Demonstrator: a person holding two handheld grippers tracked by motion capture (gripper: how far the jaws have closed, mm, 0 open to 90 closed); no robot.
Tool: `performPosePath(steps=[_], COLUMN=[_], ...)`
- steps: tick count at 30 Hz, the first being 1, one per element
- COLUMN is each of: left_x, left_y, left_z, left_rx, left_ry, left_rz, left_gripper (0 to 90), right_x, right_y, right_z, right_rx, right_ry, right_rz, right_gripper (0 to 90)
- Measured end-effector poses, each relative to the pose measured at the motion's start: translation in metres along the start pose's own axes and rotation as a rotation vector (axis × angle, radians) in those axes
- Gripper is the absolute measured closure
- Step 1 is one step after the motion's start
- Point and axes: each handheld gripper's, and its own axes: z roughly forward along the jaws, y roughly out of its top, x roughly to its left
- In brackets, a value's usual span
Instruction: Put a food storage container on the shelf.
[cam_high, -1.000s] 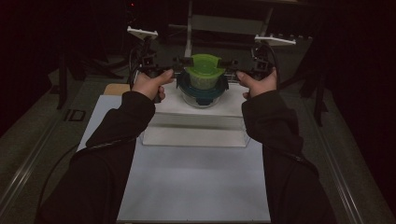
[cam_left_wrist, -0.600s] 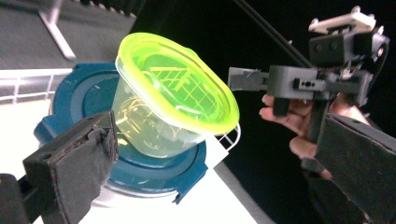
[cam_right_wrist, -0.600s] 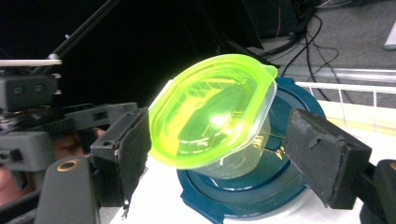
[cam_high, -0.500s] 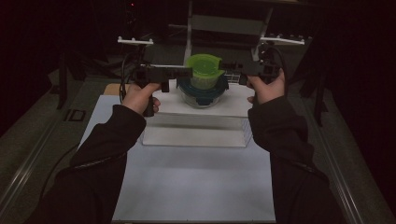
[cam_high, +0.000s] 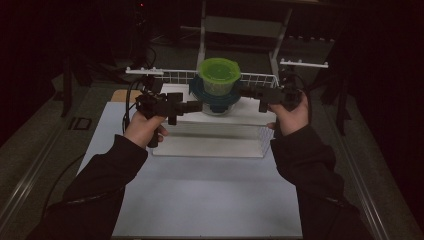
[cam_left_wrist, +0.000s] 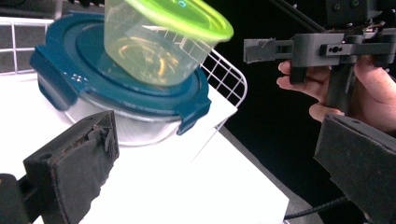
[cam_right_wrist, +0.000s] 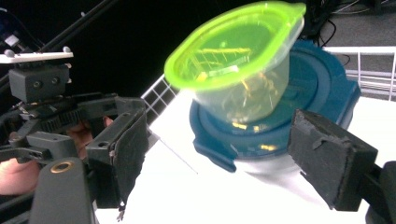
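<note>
Clear tub with lime-green lid (cam_high: 220, 75) at upper centre of high view, stacked on glass container with dark blue clip lid (cam_high: 216, 98). Both sit on white raised platform (cam_high: 210, 132) on tabletop (cam_high: 200, 200). White wire rack (cam_high: 175, 76) behind. Left claw (cam_high: 196, 105) and right claw (cam_high: 246, 92) flank stack, jaws apart, just been opening, nothing between.

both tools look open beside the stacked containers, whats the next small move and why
Probably draw both tools a little farther apart. The green-lidded tub already sits on the blue-lidded container, which rests on the white platform. The left tool and right tool flank the stack with jaws open, just opened, nothing between them. More clearance should avoid nudging the stack.
</note>
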Motion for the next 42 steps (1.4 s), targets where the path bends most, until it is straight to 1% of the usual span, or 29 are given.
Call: performPosePath(steps=[2, 6, 8, 11, 12, 13, 14, 17, 19, 21, 23, 25, 27, 29, 31, 33, 35, 39, 40, 42], left_x=[-0.002, -0.006, -0.008, -0.010, -0.010, -0.011, -0.011, -0.012, -0.012, -0.013, -0.013, -0.013, -0.013, -0.013, -0.011, -0.009, -0.007, -0.001, 0.000, 0.001], left_y=[-0.005, -0.017, -0.023, -0.032, -0.032, -0.039, -0.042, -0.052, -0.059, -0.067, -0.074, -0.081, -0.087, -0.093, -0.100, -0.108, -0.115, -0.128, -0.131, -0.136], left_z=[-0.001, -0.002, -0.002, -0.003, -0.003, -0.004, -0.004, -0.005, -0.004, -0.003, -0.002, 0.000, 0.001, 0.004, 0.006, 0.008, 0.009, 0.011, 0.012, 0.014], left_rx=[0.004, 0.009, 0.023, 0.033, 0.033, 0.043, 0.043, 0.051, 0.059, 0.069, 0.077, 0.088, 0.096, 0.109, 0.122, 0.133, 0.133, 0.148, 0.151, 0.162], left_ry=[0.005, -0.013, -0.016, -0.029, -0.029, -0.026, -0.028, -0.036, -0.034, -0.042, -0.037, -0.039, -0.040, -0.037, -0.028, -0.018, -0.008, -0.013, -0.012, -0.010], left_rz=[0.022, 0.037, 0.049, 0.056, 0.056, 0.065, 0.065, 0.070, 0.077, 0.080, 0.089, 0.088, 0.098, 0.110, 0.109, 0.113, 0.118, 0.107, 0.110, 0.118], left_gripper=[0.0, 0.0, 0.0, 0.0, 0.0, 0.0, 0.0, 0.0, 0.0, 0.0, 0.0, 0.0, 0.0, 0.0, 0.0, 0.0, 0.0, 0.0, 0.0, 0.0], right_x=[-0.001, -0.006, -0.007, -0.008, -0.008, -0.009, -0.009, -0.012, -0.013, -0.014, -0.015, -0.016, -0.017, -0.019, -0.022, -0.025, -0.028, -0.037, -0.040, -0.045], right_y=[-0.008, -0.025, -0.033, -0.045, -0.050, -0.055, -0.059, -0.071, -0.078, -0.086, -0.094, -0.101, -0.109, -0.116, -0.123, -0.131, -0.138, -0.153, -0.157, -0.163], right_z=[-0.001, 0.000, 0.001, 0.000, 0.000, 0.000, 0.000, 0.000, -0.001, -0.001, -0.001, -0.001, 0.000, 0.001, 0.003, 0.004, 0.005, 0.008, 0.009, 0.010], right_rx=[-0.002, 0.016, 0.024, 0.028, 0.030, 0.033, 0.034, 0.036, 0.042, 0.043, 0.051, 0.053, 0.056, 0.056, 0.060, 0.065, 0.070, 0.083, 0.088, 0.098], right_ry=[-0.001, 0.014, 0.018, 0.018, 0.017, 0.013, 0.013, 0.026, 0.032, 0.033, 0.042, 0.052, 0.052, 0.057, 0.065, 0.063, 0.058, 0.062, 0.068, 0.061], right_rz=[-0.008, -0.007, -0.005, -0.017, -0.024, -0.031, -0.036, -0.029, -0.032, -0.039, -0.037, -0.035, -0.037, -0.037, -0.032, -0.033, -0.032, -0.012, -0.003, 0.000], right_gripper=[20.0, 20.0, 20.0, 20.0, 20.0, 20.0, 20.0, 20.0, 20.0, 20.0, 20.0, 19.9, 19.9, 19.9, 19.9, 19.8, 19.7, 19.8, 19.7, 19.8])
